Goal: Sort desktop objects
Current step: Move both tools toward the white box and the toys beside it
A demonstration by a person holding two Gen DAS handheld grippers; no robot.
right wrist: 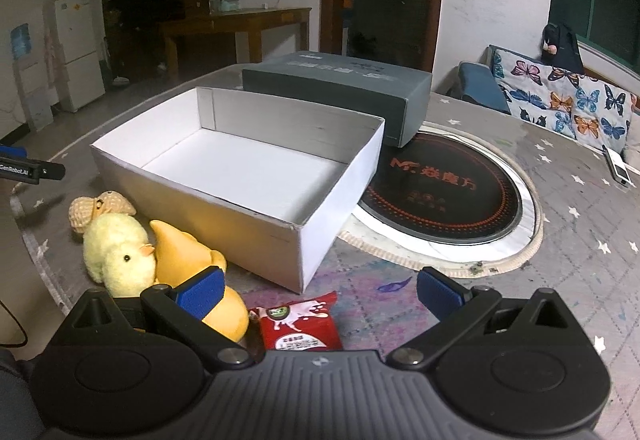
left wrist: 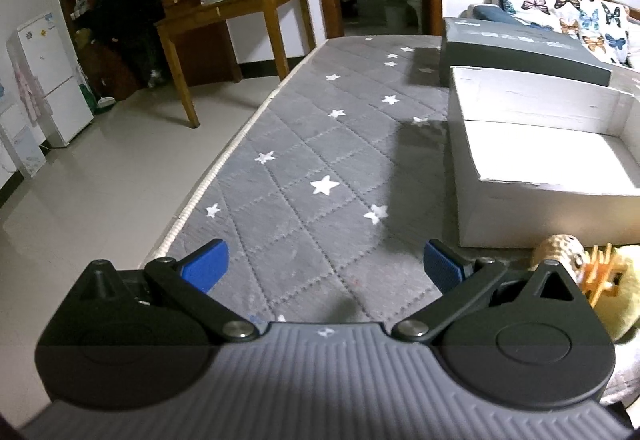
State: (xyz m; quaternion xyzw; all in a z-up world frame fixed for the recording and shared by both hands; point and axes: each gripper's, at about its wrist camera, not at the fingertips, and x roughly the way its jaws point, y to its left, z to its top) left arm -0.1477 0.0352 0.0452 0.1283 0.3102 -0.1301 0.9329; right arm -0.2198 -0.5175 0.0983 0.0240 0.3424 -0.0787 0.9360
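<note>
White box (right wrist: 248,176): open, empty, centre of right wrist view; right edge in left wrist view. Grey lid (right wrist: 340,96) behind it, touching. Yellow chick (right wrist: 118,256), orange plush (right wrist: 188,252), knitted toy (right wrist: 100,206) lower left, just beside box. Red packet (right wrist: 298,326), round cooktop (right wrist: 444,192): right wrist view only. Left gripper (left wrist: 324,266) jaws wide, over starred worktop (left wrist: 304,144) cover. Right gripper (right wrist: 318,292) jaws wide, packet between, not gripped.
</note>
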